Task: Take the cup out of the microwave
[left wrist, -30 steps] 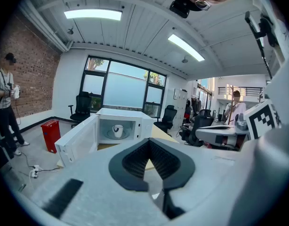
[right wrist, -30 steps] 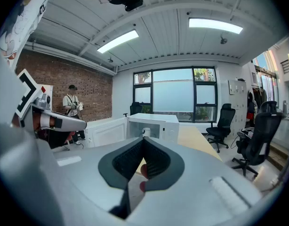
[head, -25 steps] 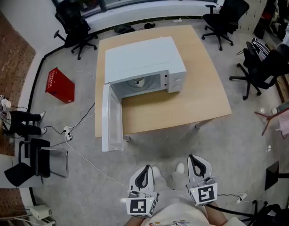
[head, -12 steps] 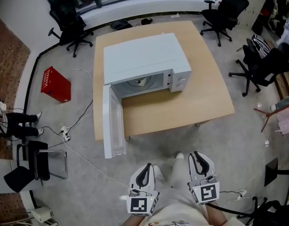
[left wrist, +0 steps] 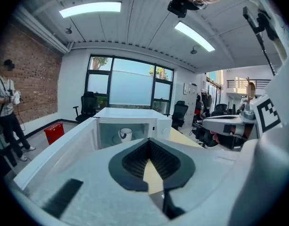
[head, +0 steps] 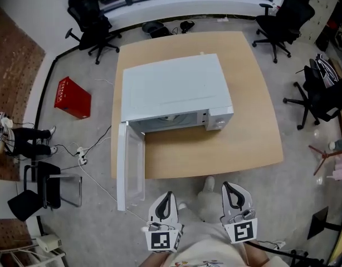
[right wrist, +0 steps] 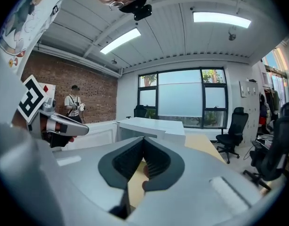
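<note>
A white microwave [head: 174, 90] stands on the wooden table [head: 243, 143], its door [head: 130, 166] swung open toward me on the left. The white cup [left wrist: 125, 134] stands upright inside the cavity, seen only in the left gripper view; in the head view the microwave's top hides it. My left gripper [head: 169, 194] is shut and empty just short of the table's near edge, by the door's end, and points at the open cavity [left wrist: 128, 133]. My right gripper [head: 226, 186] is beside it, also shut and empty, level with the microwave [right wrist: 151, 126].
A red crate [head: 72, 98] sits on the floor left of the table, with cables [head: 87, 154] trailing near the door. Black office chairs [head: 93, 24] ring the table. A person [left wrist: 5, 108] stands at the far left by the brick wall.
Both grippers and the head have moved forward to the table's near edge. The microwave's cavity, seen from above before, is now hidden under its top.
</note>
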Demonstrator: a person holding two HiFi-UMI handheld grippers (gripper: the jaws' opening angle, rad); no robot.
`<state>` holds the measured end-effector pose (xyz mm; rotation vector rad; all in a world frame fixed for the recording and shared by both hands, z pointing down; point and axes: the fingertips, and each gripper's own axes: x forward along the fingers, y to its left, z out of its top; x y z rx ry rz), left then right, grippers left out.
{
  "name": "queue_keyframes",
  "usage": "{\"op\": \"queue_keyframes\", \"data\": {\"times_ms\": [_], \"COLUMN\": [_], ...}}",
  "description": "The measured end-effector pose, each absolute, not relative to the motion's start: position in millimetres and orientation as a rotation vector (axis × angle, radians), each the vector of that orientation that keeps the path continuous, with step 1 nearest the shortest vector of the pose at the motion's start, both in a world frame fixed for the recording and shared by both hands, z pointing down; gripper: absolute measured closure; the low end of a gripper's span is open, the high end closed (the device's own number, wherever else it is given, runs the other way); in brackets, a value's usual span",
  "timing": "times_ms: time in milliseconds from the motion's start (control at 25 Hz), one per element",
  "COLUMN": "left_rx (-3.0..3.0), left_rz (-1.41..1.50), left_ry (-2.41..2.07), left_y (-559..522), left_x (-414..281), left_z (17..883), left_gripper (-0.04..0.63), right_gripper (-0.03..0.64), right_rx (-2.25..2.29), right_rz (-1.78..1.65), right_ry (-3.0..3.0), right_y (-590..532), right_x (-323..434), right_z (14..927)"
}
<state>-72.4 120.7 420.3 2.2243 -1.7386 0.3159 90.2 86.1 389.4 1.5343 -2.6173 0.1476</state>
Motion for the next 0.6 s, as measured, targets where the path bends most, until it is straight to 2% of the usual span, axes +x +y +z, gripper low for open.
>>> {"op": "queue_keyframes", "data": {"times_ms": [120,160,200,440,600], "left_rx": [2.220,2.235,2.250,2.179,2.108], "left_rz": [0.268,0.235,0.217,0.215,0.215], "left_ry": [-1.790,-1.807,-1.826,-1.910,-1.968], "left_y": [92,83,72,5,-49], "left_x": [-63,-63,-64,-80,-101], "left_z": [418,417,417,454,494], "left_gripper": [0.591,0.504,0.380,0.324,0.261], "right_gripper": [0.609,0.609,0.609,0.609,0.609], "right_rx": [1.482,1.467,1.456,1.461,1.504], "right_rz": [0.179,0.185,0.190,0.246,0.291], "right_ry": [-2.638,-2.641,-2.644,-2.622,-2.584], "right_y": [59,52,44,19,13], "right_x": [96,94,91,86,80], "right_z": [397,399,401,409,409]}}
